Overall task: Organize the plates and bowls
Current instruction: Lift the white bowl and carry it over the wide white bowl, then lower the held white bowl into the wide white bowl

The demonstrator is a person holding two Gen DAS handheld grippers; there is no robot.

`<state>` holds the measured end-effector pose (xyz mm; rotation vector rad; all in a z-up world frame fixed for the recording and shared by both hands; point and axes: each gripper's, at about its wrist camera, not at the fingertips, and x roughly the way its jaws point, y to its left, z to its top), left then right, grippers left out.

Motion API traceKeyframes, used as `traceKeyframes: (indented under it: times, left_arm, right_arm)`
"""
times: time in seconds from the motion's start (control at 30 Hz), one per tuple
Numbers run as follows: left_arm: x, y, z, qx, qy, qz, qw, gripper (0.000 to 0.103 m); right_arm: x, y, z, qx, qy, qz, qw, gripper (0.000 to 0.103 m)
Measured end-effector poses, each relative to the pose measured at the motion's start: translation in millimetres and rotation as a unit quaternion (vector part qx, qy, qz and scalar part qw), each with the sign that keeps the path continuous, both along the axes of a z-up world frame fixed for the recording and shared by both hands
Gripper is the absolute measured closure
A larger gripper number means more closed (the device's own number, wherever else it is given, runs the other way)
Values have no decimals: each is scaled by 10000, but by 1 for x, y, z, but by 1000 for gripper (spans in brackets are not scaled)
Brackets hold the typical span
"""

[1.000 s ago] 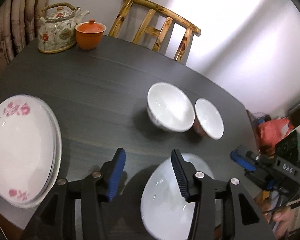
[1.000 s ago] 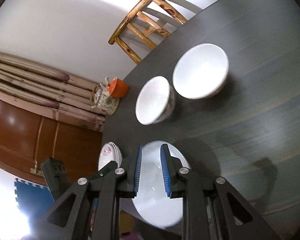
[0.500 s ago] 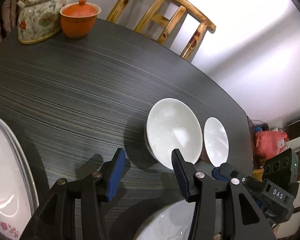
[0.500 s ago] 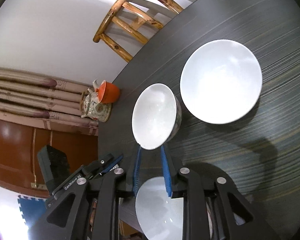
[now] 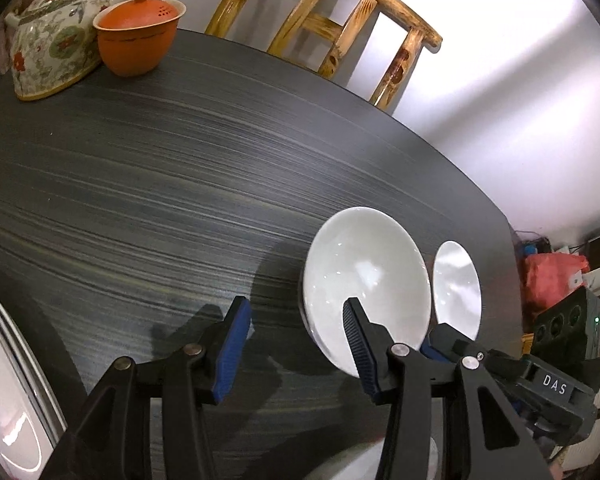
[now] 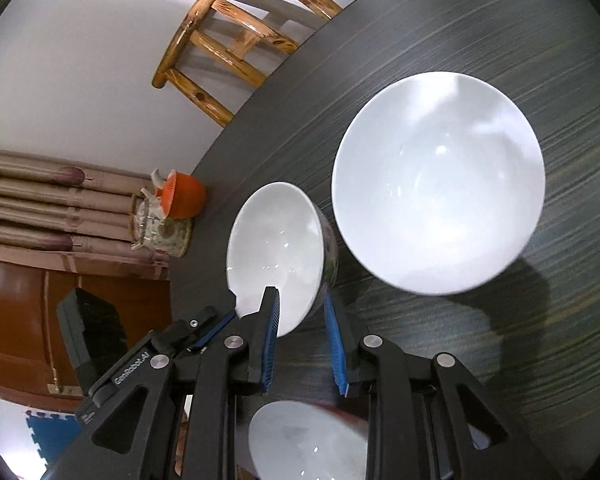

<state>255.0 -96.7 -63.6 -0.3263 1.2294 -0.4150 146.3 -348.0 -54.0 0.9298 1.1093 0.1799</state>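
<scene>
Left wrist view: on the dark worktop (image 5: pixel 180 184) two white bowls sit side by side toward the right edge, a big bowl (image 5: pixel 364 280) and a small bowl (image 5: pixel 458 288) just beside it; both look empty. At the far left corner a flowered teapot (image 5: pixel 56 40) stands touching an orange lidded cup (image 5: pixel 138 36). A stack of plates (image 5: pixel 8 380) shows at the lower left edge, and another white dish (image 5: pixel 364 460) peeks out at the bottom, under the claw. A wooden chair (image 5: pixel 332 28) stands behind the worktop. The left claw (image 5: pixel 296 352) points steeply down at the worktop, jaws released and well apart with nothing between them; its right finger (image 5: pixel 356 344) overlaps the big bowl's near rim in the picture, though contact cannot be told. The right claw's body shows at the lower right.

Right wrist view: here the small bowl (image 6: pixel 276 256) lies nearest, the big bowl (image 6: pixel 438 182) just right of it, both empty. The white dish (image 6: pixel 308 440) lies below the fingers. The right claw (image 6: pixel 300 336) slants down, jaws narrowly parted and astride the small bowl's near rim, not clamped on it. The left claw shows at the lower left.
</scene>
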Motion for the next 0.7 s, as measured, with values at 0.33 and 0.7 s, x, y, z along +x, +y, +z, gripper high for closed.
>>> traceKeyframes:
  times: [0.33,0.7]
  left_arm:
    - [5,-11,-9,414,-207,-257,9986,97]
    - [-29,-2,32,276,-555,-205,9979,95]
  right_arm:
    - [16,5,-16,-165,158,60,9997,79]
    - [12,13,-4,-521,-110,424,9977,90]
